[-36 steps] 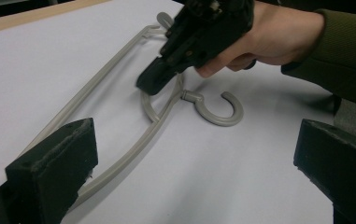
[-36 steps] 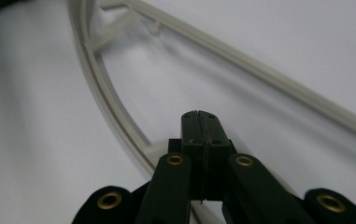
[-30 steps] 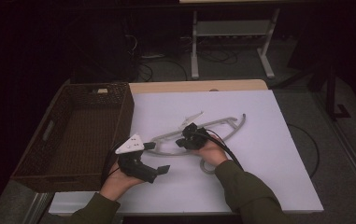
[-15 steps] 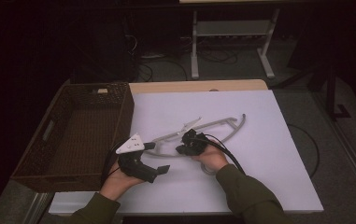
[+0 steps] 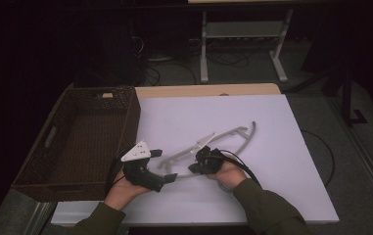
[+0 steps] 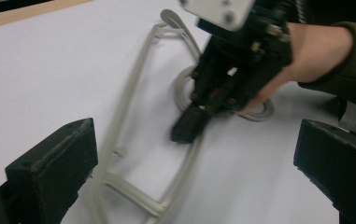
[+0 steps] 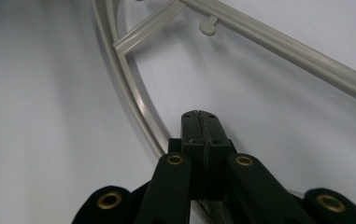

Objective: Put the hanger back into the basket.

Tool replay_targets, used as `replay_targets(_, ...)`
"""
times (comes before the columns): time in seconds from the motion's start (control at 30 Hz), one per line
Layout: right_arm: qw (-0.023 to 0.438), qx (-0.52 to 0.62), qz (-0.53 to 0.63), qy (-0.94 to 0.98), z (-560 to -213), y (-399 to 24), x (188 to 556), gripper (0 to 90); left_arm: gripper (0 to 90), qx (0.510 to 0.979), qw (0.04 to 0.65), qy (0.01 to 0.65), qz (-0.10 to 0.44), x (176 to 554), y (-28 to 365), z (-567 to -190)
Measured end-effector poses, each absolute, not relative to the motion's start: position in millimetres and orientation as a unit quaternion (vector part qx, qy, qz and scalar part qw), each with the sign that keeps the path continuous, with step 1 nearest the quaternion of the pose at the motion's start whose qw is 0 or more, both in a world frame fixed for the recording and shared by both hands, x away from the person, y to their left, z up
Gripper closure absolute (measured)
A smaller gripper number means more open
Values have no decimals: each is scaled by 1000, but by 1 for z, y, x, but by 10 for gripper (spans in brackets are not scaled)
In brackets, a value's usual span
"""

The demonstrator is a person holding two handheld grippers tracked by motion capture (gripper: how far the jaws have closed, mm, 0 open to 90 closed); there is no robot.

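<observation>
A grey plastic clothes hanger (image 5: 225, 136) lies flat on the white table cover (image 5: 282, 161). In the left gripper view its long bars (image 6: 130, 91) run away from me. My right gripper (image 5: 194, 169) is shut, and its tip rests against the hanger's curved bar (image 7: 133, 100). The jaws meet along a closed seam (image 7: 199, 122), and the bar passes beneath them. My left gripper (image 5: 163, 165) stands open just left of the hanger's near end, its wide-apart jaws (image 6: 196, 179) facing the right gripper (image 6: 185, 133).
A dark wicker basket (image 5: 33, 151) takes up the table's left side, close to my left hand. A metal stand (image 5: 243, 34) and cables sit on the floor beyond the far edge. White surface stretches to the right and far side.
My right gripper has slid left along the hanger toward the left gripper. The hanger has shifted slightly. The left gripper has stayed in place.
</observation>
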State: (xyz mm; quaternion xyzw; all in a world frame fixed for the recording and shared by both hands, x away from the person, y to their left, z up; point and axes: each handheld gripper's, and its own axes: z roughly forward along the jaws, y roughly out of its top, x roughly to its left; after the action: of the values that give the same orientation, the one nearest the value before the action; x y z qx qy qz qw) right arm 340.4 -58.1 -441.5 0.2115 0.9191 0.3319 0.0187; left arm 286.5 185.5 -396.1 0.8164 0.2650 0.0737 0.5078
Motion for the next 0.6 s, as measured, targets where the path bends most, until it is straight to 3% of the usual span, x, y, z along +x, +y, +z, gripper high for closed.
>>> replay_targets(0.3, 25, 203, 342, 917, -437, -73, 317, 894, 0, 821, 503, 261, 72, 288, 182, -398)
replay_targets(0.6, 65, 243, 418, 873, -404, -106, 305, 894, 0, 824, 501, 257, 70, 287, 179, -400)
